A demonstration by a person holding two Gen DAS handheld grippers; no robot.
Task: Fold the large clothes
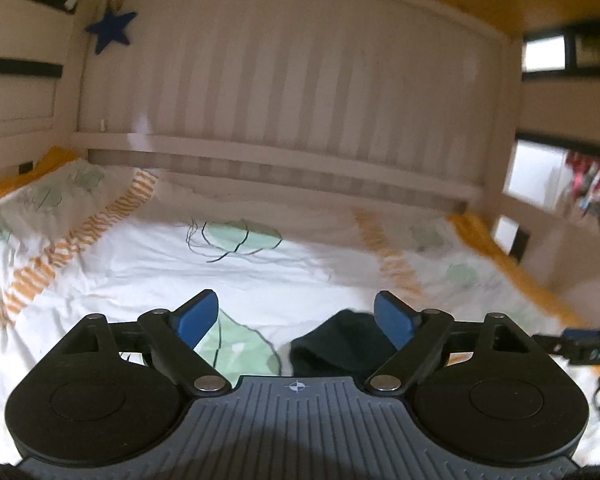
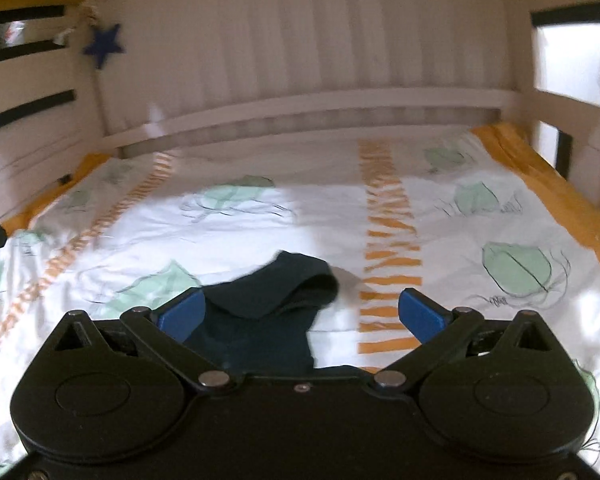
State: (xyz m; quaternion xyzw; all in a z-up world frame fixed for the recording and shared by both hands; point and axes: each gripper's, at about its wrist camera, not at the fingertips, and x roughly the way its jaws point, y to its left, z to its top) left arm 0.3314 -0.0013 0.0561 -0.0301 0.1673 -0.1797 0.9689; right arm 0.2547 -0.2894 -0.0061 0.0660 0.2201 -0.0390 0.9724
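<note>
Both grippers up off the bed, angled a bit downward, side by side. Left gripper (image 1: 297, 318): jaws spread wide, blue pads (image 1: 196, 320) well apart, nothing pinched btwn them. Right gripper (image 2: 300, 314): same story, jaws wide, blue pads (image 2: 422, 314) far apart, no grip on anything. Black linkage arms on each splayed outward. Right gripper's edge just peeks in at the right side of left wrist view. Person's hands not visible.
</note>
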